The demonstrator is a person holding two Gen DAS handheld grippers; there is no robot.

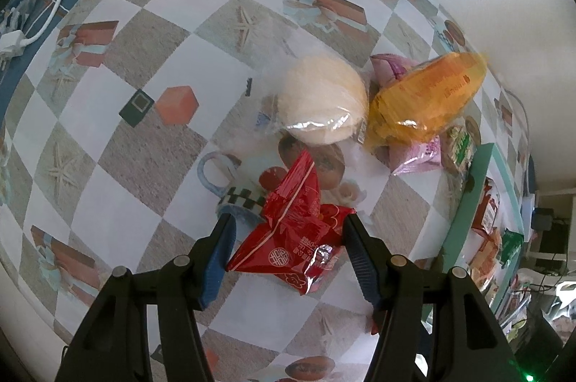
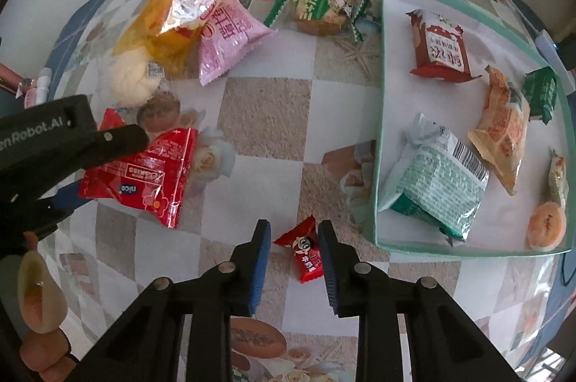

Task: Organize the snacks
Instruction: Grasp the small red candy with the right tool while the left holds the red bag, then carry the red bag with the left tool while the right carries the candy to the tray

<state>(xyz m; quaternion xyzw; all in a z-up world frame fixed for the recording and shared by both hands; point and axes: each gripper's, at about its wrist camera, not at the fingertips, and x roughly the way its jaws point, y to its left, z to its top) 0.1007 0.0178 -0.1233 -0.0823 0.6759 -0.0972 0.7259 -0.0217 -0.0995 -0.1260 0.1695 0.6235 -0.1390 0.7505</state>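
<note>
two grips are live at once, and each has its own way of failing. your left gripper [image 1: 286,231] has its jaws partly closed around the big red cookie bag [image 1: 288,231], the pads pressing its puffy sides near the middle of the table [image 1: 151,144]; the film is slick and air-filled, so if you lift fast the bag may squirt out or swing and knock the clear-wrapped bun [image 1: 322,101] just beyond it. your right gripper [image 2: 293,245] is narrowed on a small red candy packet [image 2: 306,252] near the front edge of the table, just beside the near left corner of the green tray [image 2: 378,130]. the far pad seems to touch the wrapper, but you cannot tell from this view whether both pads truly pinch it, so judge it as a thin hold at best. the risk there is that the pads catch only a crimped end and the candy drops short of the tray wall, or that you carry it low and clip the rim, shoving the tray toward the right edge. inside the tray, the mint packet [image 2: 435,180] lies against the near wall, so a drop right there could land on it and slide back out. the yellow bag [image 2: 172,15], pink packet [image 2: 230,40] and green-ended snack [image 2: 320,8] wait near the far edge, overlapping, and could drag each other when you reach them.
</note>
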